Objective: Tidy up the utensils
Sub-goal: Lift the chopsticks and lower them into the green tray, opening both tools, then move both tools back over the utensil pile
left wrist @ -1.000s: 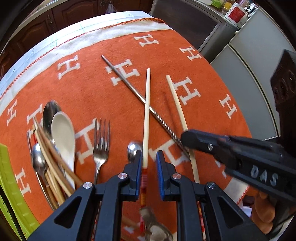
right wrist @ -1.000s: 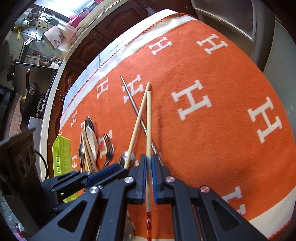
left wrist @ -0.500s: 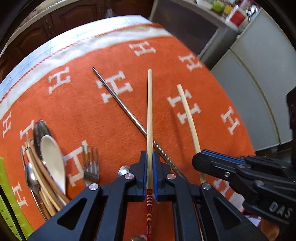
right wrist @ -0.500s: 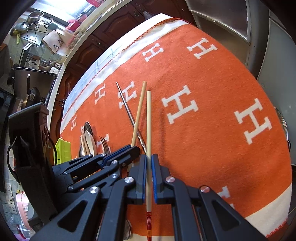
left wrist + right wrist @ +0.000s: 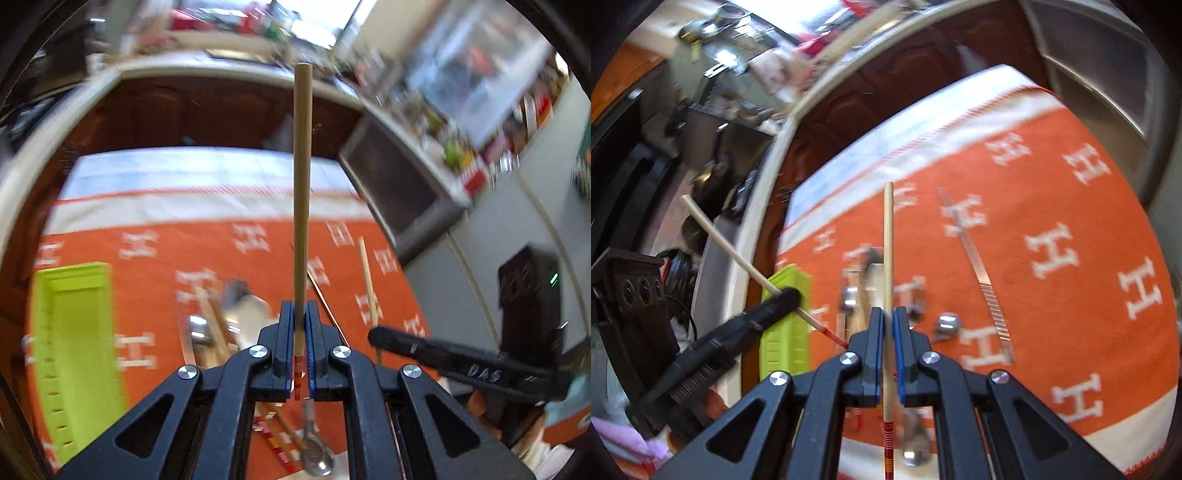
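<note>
My left gripper [image 5: 299, 317] is shut on a pale wooden chopstick [image 5: 303, 177] and holds it lifted, pointing up and away over the orange cloth. My right gripper [image 5: 889, 325] is shut on a second wooden chopstick [image 5: 887, 251], also lifted. In the right wrist view the left gripper [image 5: 786, 295] shows at the left with its chopstick [image 5: 720, 236] slanting up-left. In the left wrist view the right gripper [image 5: 376, 334] shows at the right with its chopstick [image 5: 367, 275]. A metal chopstick [image 5: 979, 266] lies on the cloth.
A lime green tray [image 5: 74, 332] stands at the left of the orange cloth [image 5: 147, 295]. A pile of spoons and wooden chopsticks [image 5: 221, 325] lies between tray and grippers. A spoon [image 5: 314, 450] lies near the front edge. A fork [image 5: 916, 299] lies near the pile.
Both grippers have lifted with their chopsticks and tilted up, so the far counter and cabinets now show. The left gripper, open a second ago, closed on its chopstick. The view is motion-blurred.
</note>
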Available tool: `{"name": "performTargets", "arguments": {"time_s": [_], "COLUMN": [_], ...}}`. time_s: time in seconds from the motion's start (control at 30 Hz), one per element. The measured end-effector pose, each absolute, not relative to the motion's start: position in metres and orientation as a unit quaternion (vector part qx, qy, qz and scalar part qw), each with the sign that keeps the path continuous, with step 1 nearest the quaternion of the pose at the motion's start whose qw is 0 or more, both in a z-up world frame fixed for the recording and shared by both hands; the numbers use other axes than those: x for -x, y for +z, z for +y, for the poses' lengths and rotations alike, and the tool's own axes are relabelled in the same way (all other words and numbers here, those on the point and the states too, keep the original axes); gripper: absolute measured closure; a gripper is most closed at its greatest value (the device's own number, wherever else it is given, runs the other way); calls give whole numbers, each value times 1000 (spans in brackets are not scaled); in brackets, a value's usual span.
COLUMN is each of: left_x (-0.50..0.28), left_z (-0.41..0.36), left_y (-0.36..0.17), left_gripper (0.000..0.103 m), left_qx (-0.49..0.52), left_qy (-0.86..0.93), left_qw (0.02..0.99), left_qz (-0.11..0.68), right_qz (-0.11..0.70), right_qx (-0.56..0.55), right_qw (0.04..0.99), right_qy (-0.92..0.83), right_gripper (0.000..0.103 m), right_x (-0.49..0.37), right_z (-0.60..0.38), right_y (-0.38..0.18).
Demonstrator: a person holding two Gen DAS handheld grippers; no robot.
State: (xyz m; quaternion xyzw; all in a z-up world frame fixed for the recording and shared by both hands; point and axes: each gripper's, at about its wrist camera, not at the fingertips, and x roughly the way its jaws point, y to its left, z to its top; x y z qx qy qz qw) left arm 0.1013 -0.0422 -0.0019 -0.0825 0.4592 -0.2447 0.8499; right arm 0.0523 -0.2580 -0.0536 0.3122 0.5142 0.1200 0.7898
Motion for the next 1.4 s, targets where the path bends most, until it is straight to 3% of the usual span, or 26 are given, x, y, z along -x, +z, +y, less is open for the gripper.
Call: {"name": "performTargets", "arguments": {"time_s": [0.2,0.33,0.83,1.4], "left_x": [-71,-52,-67,-66], "left_z": [50,94,140,118], "left_y": [44,43,-75,-66], "left_gripper": [100,100,99,57], "left_qx": [85,66,26,51], "left_qy": [-171,-113,-3,-10], "left_qw": [887,892,835,858], "left_qz": [421,433,549,511], "right_qz": [514,525,575,594], "right_qx": [-266,-249,-243,-192], "right_qw": [791,778,740,752], "right_qy": [196,239,251,212], "right_gripper": [97,97,97,94], "right_x": [-80,-100,-133,-122], "right_z": [-186,-128,-19,-46], "right_y": [-28,-32,-90,-100]}}
